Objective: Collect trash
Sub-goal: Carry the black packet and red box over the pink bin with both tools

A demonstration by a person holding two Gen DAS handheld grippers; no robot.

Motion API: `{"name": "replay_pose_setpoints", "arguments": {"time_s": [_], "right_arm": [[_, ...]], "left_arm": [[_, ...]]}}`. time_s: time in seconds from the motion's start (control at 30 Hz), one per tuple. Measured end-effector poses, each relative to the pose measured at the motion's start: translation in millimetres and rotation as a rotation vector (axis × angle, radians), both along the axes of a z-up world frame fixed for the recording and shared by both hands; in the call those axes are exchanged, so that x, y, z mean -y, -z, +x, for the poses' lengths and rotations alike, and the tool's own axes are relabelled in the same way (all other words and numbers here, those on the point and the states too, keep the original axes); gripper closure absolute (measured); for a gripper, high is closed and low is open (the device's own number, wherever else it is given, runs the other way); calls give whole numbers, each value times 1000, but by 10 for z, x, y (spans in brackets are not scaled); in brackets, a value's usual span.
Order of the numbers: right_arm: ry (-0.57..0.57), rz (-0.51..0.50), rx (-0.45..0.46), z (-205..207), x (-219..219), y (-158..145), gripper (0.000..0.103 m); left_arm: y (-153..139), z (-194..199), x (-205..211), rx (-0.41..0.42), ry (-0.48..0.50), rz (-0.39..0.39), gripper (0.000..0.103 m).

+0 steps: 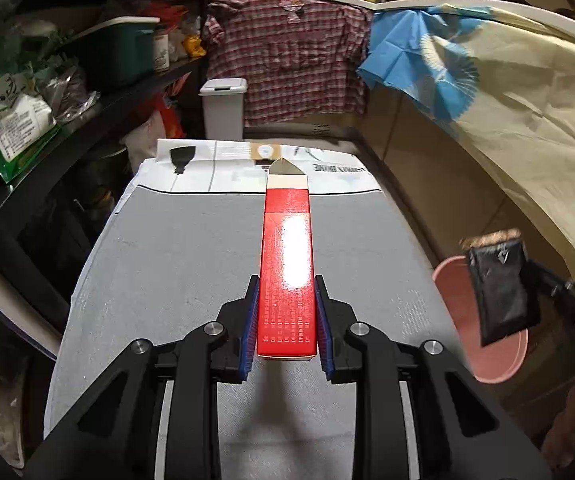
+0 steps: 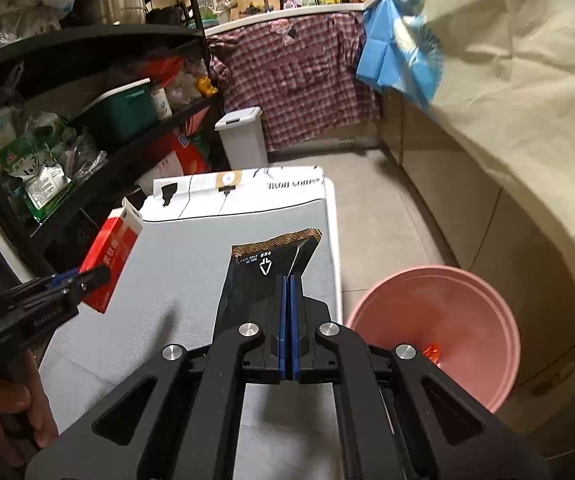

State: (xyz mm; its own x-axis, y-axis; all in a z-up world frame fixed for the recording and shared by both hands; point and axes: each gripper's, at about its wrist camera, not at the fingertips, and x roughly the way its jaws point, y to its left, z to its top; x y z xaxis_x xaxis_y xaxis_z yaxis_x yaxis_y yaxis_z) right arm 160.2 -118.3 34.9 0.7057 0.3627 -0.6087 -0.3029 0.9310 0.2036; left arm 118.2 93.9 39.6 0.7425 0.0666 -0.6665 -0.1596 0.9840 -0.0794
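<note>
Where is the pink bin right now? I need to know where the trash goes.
The pink bin stands on the floor right of the grey table, low right in both views, just beyond the black sachet in the right claw.

- A low table (image 1: 175, 264) stands in the middle, its top covered by a grey cloth (image 2: 175, 264).
- At its far end lies a white printed sheet (image 1: 223, 168), with black marks and lettering, flat across the table's width.
- The tiled floor (image 2: 371, 208) runs along the table's right side.
- A pink basin (image 2: 439, 312) sits on the floor just beside the table's right edge.
- A white lidded bin (image 2: 243, 140) stands on the floor beyond the far end.
</note>
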Motion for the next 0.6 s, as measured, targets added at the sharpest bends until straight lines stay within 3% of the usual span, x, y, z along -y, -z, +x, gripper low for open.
{"name": "replay_pose_setpoints", "arguments": {"time_s": [0.3, 0.6], "right_arm": [[40, -33, 36, -80, 534, -147, 101], [184, -28, 40, -14, 1122, -10, 101]], "left_arm": [[-99, -79, 384, 7, 67, -13, 78], [-173, 45, 939, 18, 169, -13, 78]]}}
